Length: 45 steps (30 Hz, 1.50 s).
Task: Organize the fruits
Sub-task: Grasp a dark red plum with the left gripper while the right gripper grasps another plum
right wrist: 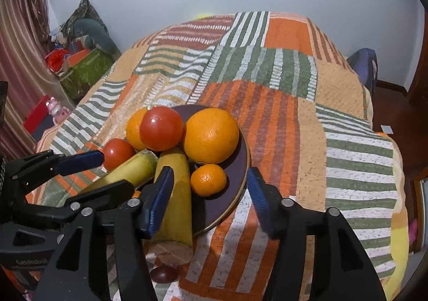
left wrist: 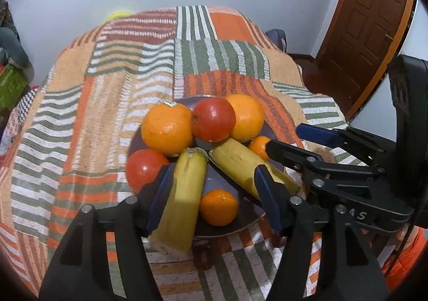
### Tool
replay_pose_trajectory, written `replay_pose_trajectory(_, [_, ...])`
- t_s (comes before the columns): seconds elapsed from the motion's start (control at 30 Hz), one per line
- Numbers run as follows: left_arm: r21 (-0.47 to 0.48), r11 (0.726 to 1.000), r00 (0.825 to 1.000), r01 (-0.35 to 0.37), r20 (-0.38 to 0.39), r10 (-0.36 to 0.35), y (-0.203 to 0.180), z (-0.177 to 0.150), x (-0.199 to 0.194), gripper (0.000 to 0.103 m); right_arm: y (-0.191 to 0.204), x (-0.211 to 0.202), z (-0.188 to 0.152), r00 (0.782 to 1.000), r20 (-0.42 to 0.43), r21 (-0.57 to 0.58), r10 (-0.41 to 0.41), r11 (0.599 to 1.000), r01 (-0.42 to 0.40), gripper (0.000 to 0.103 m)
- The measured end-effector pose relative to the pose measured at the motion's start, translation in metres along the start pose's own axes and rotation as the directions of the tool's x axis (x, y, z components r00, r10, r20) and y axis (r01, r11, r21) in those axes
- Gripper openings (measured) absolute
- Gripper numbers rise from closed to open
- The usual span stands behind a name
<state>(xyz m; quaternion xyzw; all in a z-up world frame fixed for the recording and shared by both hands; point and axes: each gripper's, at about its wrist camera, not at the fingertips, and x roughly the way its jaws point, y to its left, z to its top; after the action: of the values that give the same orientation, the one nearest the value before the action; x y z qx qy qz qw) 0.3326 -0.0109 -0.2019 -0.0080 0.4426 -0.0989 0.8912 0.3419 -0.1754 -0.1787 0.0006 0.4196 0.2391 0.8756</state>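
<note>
Bananas: one lies between the left claw's [left wrist: 211,191] parted pads, long axis along the fingers, stub end overhanging the plate [left wrist: 251,216] toward the claw. Right claw [right wrist: 210,194], also apart and gripping nothing, straddles the second banana [right wrist: 178,194] likewise. Both lie on the plate.

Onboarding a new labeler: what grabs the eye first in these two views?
The dark plate heaped with fruit at the near edge of the striped patchwork cloth: big oranges, red apples, small mandarins. Two bananas lie at its front, one inside each gripper's open blue-padded jaws, left gripper, right gripper.
</note>
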Motion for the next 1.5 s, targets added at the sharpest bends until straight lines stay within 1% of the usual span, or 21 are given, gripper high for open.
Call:
replay_pose_trajectory(0.07, [0.010,1.000,1.000,-0.017,0.017,0.016,0.000,-0.001,-0.009,0.063,0.004,-0.008,0.000,1.000,0.012,-0.015,-0.010,1.000,0.010,0.054])
replay_pose_trajectory(0.17, [0.005,1.000,0.999,-0.020,0.030,0.020,0.002,-0.002,-0.022,0.065,0.011,-0.020,0.000,0.999,0.029,-0.032,-0.014,0.999,0.015,0.054])
replay_pose_trajectory(0.23, [0.003,1.000,0.999,-0.028,0.045,0.028,0.004,-0.005,-0.031,0.072,0.015,-0.030,-0.002,0.999,0.044,-0.037,-0.013,0.999,0.015,0.056])
replay_pose_trajectory(0.3, [0.006,0.999,0.996,-0.050,0.074,0.050,0.004,-0.009,-0.043,0.074,0.019,-0.041,-0.004,0.998,0.063,-0.043,-0.014,0.999,0.017,0.058])
replay_pose_trajectory(0.4, [0.021,0.997,0.992,-0.073,0.103,0.071,0.004,-0.015,-0.059,0.075,0.024,-0.055,-0.007,0.996,0.086,-0.050,-0.019,0.998,0.023,0.061])
replay_pose_trajectory(0.5, [0.020,0.997,0.992,-0.069,0.111,0.066,0.006,-0.023,-0.072,0.075,0.030,-0.067,-0.012,0.995,0.101,-0.062,-0.025,0.998,0.032,0.061])
replay_pose_trajectory(0.67, [0.025,0.995,0.990,-0.093,0.113,0.089,0.011,-0.037,-0.087,0.075,0.038,-0.079,-0.023,0.994,0.102,-0.074,-0.027,0.997,0.035,0.063])
replay_pose_trajectory(0.73, [0.024,0.996,0.991,-0.085,0.101,0.082,0.013,-0.041,-0.090,0.075,0.040,-0.081,-0.029,0.995,0.099,-0.077,-0.032,0.996,0.039,0.067])
replay_pose_trajectory(0.77, [0.026,0.997,0.994,-0.075,0.087,0.072,0.014,-0.045,-0.091,0.075,0.041,-0.082,-0.033,0.995,0.097,-0.080,-0.035,0.996,0.043,0.067])
replay_pose_trajectory(0.83, [0.034,0.998,0.998,-0.047,0.036,0.046,0.015,-0.050,-0.090,0.075,0.044,-0.082,-0.040,0.996,0.085,-0.084,-0.040,0.995,0.048,0.067])
replay_pose_trajectory(0.93, [0.013,1.000,1.000,-0.008,-0.022,0.008,0.020,-0.059,-0.084,0.075,0.043,-0.077,-0.052,0.998,0.052,-0.075,-0.034,0.996,0.038,0.067])
replay_pose_trajectory(0.97, [0.008,1.000,0.999,-0.006,-0.032,0.007,0.021,-0.062,-0.083,0.075,0.043,-0.077,-0.055,0.999,0.043,-0.074,-0.033,0.997,0.036,0.067])
replay_pose_trajectory(1.13, [0.026,0.999,0.997,-0.047,-0.066,0.049,0.020,-0.077,-0.071,0.075,0.041,-0.061,-0.073,0.999,-0.024,-0.061,-0.035,0.998,0.034,0.067])
replay_pose_trajectory(1.23, [0.040,0.999,0.995,-0.033,-0.090,0.036,0.017,-0.084,-0.061,0.075,0.037,-0.045,-0.078,0.997,-0.066,-0.043,-0.024,0.999,0.021,0.067])
replay_pose_trajectory(1.37, [0.063,0.997,0.992,-0.049,-0.111,0.056,0.013,-0.088,-0.045,0.075,0.036,-0.029,-0.081,0.994,-0.107,-0.030,0.007,0.999,-0.010,0.067])
replay_pose_trajectory(1.5, [0.064,0.998,0.988,-0.028,-0.148,0.037,0.011,-0.087,-0.028,0.075,0.037,-0.014,-0.082,0.989,-0.147,-0.039,0.025,0.999,-0.031,0.053])
